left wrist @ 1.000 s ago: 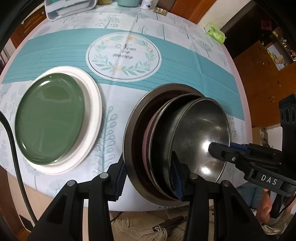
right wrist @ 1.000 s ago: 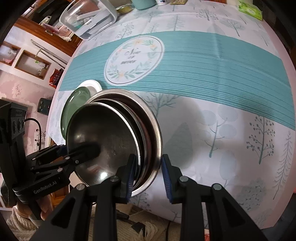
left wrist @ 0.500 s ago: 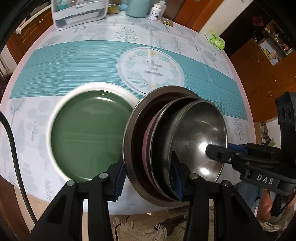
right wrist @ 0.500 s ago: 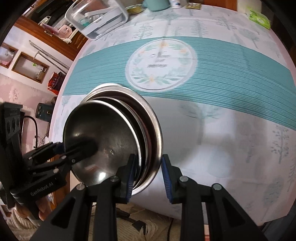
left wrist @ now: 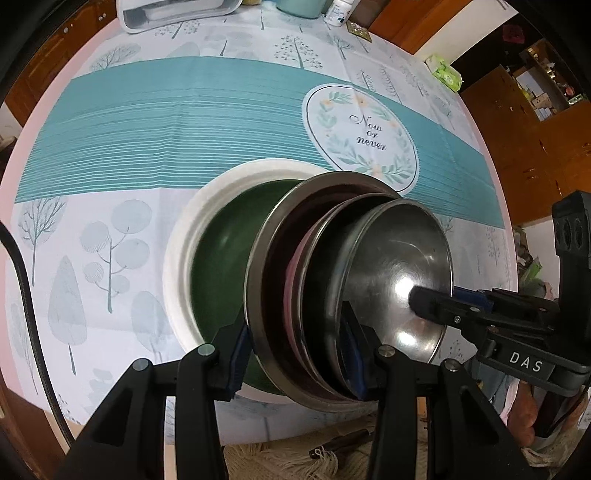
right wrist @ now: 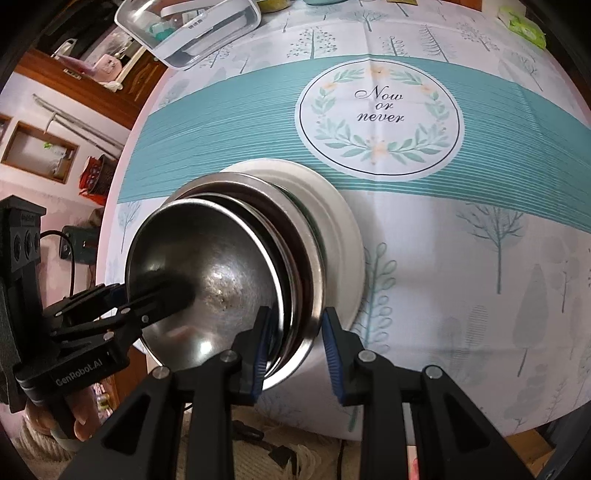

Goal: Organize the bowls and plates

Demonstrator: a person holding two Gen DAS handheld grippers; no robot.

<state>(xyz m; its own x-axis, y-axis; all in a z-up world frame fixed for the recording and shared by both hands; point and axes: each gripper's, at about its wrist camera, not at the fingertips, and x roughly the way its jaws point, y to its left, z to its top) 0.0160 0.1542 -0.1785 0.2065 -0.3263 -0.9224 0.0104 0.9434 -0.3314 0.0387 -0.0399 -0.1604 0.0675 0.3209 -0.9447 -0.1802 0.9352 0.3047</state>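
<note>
A stack of nested steel bowls (left wrist: 388,266), with a pink one among them, hangs tilted in the air. My left gripper (left wrist: 295,354) is shut on the stack's left rim. My right gripper (right wrist: 297,347) is shut on the opposite rim of the same stack of bowls (right wrist: 221,266). Each gripper has one finger inside the top bowl: the right gripper (left wrist: 436,295) shows in the left wrist view and the left gripper (right wrist: 162,295) in the right wrist view. Directly under the stack lies a green plate (left wrist: 225,251) on a larger white plate (left wrist: 184,236). In the right wrist view only the white plate's rim (right wrist: 343,236) shows.
The round table has a teal-striped cloth with a "Now or never" emblem (right wrist: 378,118). A clear plastic box (right wrist: 192,29), a white bottle (left wrist: 340,14) and a green packet (left wrist: 447,72) sit along the far edge. A black cable (left wrist: 29,295) hangs at the left, and the table's near edge is just below the grippers.
Both grippers have carried the bowl stack sideways across the table, from beside the green and white plates to directly over them. The grips are unchanged.
</note>
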